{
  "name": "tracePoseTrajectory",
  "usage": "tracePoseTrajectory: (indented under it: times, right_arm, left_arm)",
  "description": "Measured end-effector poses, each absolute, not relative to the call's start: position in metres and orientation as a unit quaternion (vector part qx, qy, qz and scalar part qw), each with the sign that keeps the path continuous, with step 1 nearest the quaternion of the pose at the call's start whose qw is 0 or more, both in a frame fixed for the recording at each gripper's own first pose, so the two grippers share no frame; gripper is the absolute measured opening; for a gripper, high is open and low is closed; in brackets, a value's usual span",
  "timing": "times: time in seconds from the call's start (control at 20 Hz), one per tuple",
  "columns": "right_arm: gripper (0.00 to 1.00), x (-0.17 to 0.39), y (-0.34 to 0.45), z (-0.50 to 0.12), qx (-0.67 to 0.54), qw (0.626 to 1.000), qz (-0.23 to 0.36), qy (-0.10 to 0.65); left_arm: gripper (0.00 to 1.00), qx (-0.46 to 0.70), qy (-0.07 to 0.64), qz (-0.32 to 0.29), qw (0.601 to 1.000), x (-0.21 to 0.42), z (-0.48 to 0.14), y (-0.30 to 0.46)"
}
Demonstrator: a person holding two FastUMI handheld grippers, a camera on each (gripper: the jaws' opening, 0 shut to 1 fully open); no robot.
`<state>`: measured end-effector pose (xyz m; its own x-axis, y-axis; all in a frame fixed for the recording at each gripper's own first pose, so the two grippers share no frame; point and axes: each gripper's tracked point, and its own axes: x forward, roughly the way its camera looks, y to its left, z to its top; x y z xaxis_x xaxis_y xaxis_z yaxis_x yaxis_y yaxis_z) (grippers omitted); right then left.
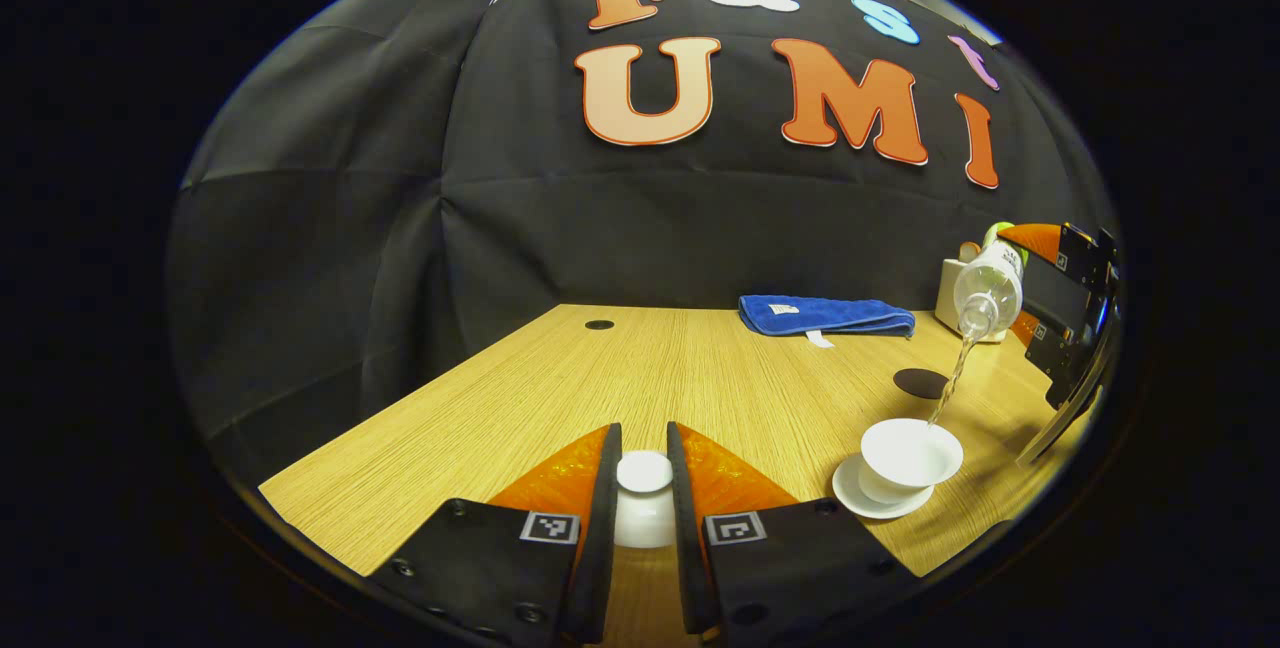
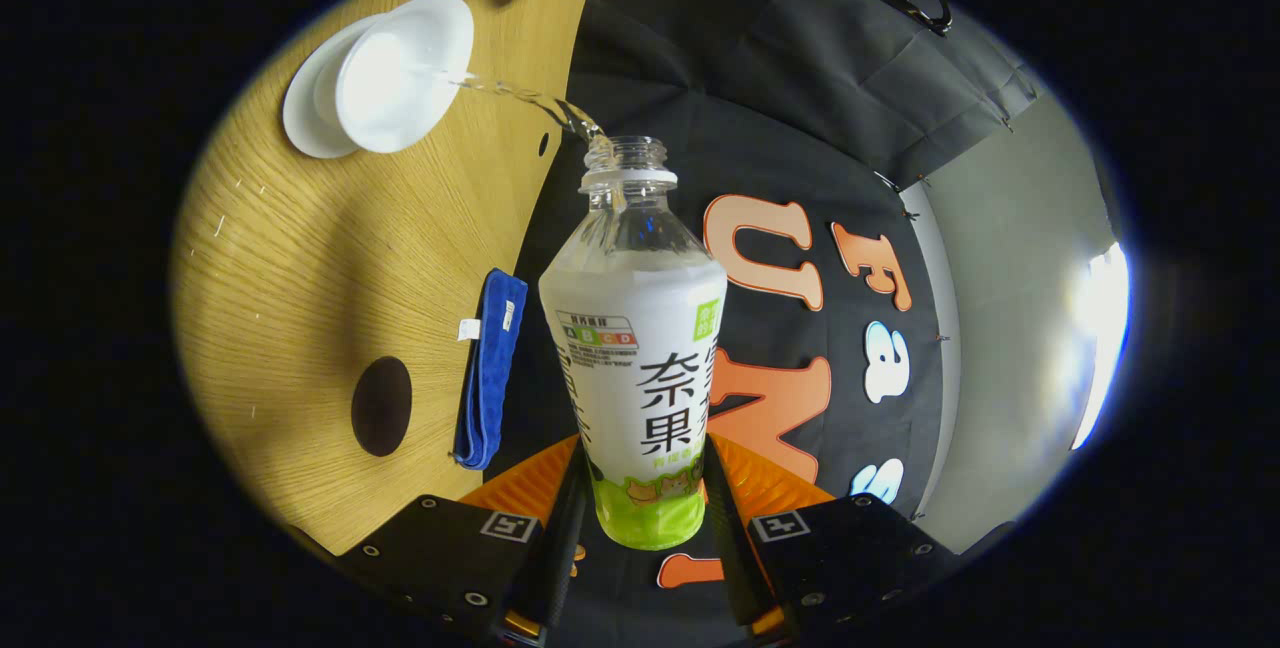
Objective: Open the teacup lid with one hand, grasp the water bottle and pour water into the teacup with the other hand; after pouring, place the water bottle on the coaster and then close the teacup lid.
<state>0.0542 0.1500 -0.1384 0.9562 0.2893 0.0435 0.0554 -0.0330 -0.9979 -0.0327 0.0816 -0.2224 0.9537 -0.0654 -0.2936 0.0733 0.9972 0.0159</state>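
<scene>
Lid off; pour in progress.

Left gripper (image 1: 643,488): jaws closed on the small round white ceramic teacup lid (image 1: 643,473), which sits between the two fingers, knob uppermost, over the light wooden table (image 1: 600,378). Whether the lid rests on the table or is held just above it cannot be told.

Right gripper (image 2: 645,508): jaws clamped on the lower body of the clear plastic water bottle with white-and-green label (image 2: 635,348), uncapped and tipped over. A thin stream of water (image 2: 530,103) leaves the neck ahead of the fingers and lands in the white teacup (image 2: 400,68) on its white saucer (image 2: 300,118), well forward and left of these jaws. In the left gripper view the same cup lies to the right of the left jaws, the bottle tilted above it.

Dark round coaster (image 2: 381,406): bare, left of the right jaws, beside the folded blue cloth (image 2: 488,368).

Status, by judgement: lid opened, bottle grasped, pouring under way. Fill level not readable. Remaining: stop the pour, stand the bottle on the coaster, replace the lid.
</scene>
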Motion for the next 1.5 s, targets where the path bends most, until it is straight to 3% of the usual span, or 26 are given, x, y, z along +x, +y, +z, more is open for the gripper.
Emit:
tracePoseTrajectory:
  times: [1.5]
  right_arm:
    - [0.60,0.031,0.188,-0.131,-0.768,0.594,0.082,-0.227]
  left_arm:
    - [0.32,0.033,0.144,-0.044,0.988,-0.039,-0.218,0.076]
